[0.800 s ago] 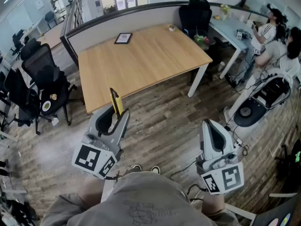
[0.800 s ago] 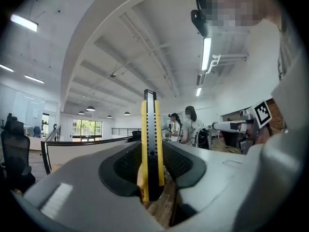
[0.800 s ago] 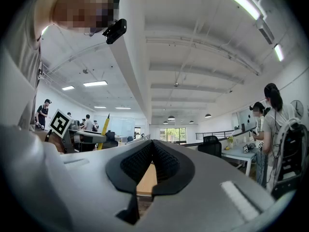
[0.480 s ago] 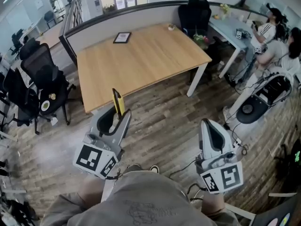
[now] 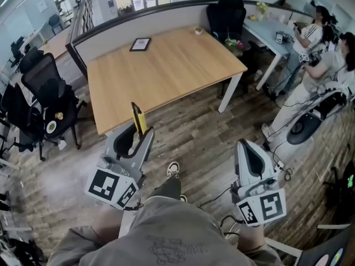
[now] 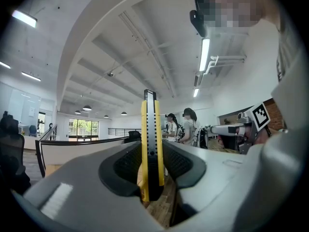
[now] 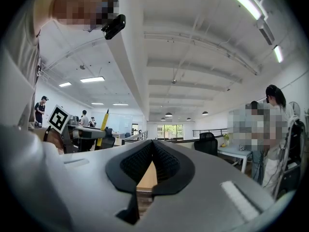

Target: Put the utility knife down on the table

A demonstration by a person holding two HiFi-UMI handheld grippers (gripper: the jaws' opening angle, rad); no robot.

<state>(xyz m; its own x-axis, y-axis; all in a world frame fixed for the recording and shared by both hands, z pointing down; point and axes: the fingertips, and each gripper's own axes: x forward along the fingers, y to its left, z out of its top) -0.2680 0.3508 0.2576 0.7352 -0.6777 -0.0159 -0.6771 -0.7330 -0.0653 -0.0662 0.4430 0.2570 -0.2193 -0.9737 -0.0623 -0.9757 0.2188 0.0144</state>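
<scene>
A yellow and black utility knife stands upright between the jaws of my left gripper, which is shut on it. In the left gripper view the knife rises straight up from the dark pads. My right gripper hangs at the lower right with its pads together and nothing in them. Both grippers are over the wooden floor, short of the near edge of the light wooden table. From the right gripper view the knife shows at the left.
A small framed picture lies at the table's far side, and a small object sits at its far right corner. Black office chairs stand at the left, another behind the table. Two people stand by a desk at the right.
The table has shifted slightly left and nearer in the head view. A shoe now shows stepping forward between the grippers. Both grippers keep their places and grips.
</scene>
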